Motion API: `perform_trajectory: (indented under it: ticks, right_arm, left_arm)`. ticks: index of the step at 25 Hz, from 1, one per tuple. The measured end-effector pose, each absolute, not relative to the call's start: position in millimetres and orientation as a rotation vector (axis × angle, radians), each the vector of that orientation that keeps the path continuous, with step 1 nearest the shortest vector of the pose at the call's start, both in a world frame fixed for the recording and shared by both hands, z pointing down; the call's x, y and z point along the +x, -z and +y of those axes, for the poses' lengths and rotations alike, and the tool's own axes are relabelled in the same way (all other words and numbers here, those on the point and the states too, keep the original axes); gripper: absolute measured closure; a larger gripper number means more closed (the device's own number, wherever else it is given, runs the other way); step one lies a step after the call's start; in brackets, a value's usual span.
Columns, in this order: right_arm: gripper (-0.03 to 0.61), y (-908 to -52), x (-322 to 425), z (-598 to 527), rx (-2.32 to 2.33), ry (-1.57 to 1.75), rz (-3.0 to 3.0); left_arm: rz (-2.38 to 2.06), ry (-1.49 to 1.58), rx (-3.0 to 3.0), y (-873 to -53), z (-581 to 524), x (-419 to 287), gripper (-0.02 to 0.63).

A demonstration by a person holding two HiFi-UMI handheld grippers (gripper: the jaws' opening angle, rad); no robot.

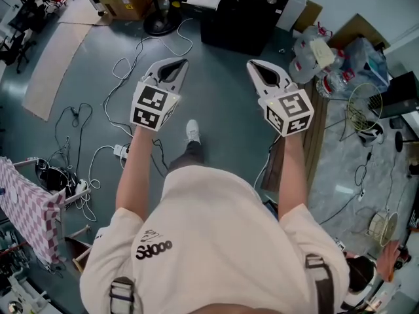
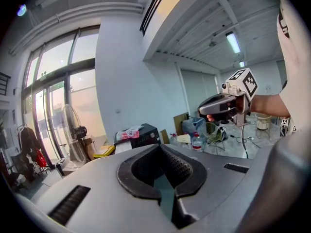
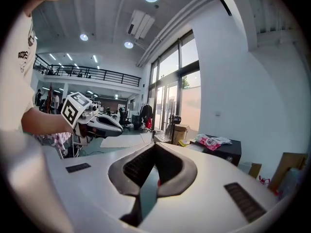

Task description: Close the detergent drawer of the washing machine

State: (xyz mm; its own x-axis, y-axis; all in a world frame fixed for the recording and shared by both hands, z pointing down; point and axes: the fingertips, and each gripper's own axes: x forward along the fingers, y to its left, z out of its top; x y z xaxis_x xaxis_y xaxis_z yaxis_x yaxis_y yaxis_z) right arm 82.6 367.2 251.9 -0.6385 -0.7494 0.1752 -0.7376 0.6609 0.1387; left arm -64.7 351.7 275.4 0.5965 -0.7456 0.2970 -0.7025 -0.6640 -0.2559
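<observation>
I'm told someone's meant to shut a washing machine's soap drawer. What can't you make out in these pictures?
- Washing machine and its drawer: in no view.
- Black cabinet: head view, back part cut off by the top edge.
- Floor beneath the person: head view, hidden by the white shirt; only one shoe shows.
- Hall beyond the railing: right gripper view, too small to tell details.

The person is holding the left forearm (image 1: 134, 175) and right forearm (image 1: 292, 175) stretched forward, side by side and apart. The left gripper (image 1: 177, 64) is pointing ahead and slightly downward, its 2 fingers (image 2: 138, 171) meeting at the tips with nothing between them. The right gripper (image 1: 255, 65) is pointing the same way, its 2 fingers (image 3: 126, 171) likewise pressing together, empty.
</observation>
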Motion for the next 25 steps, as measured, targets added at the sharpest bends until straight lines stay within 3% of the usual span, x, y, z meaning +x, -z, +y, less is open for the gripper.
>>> perform_trajectory:
  ticks: [18, 25]
  right_arm:
    - [0.584, -234.5, 20.7, 155.0, 1.317, 0.015, -2.652]
    - [0.584, -241.2, 1.7, 103.7, 1.394, 0.037, -2.630]
  left_arm:
    - [1.151, 0.442, -2.775, -257.3, 120.5, -131.9, 0.597]
    - [1.161, 0.579, -2.800, -298.9, 59.2, -151.0, 0.597]
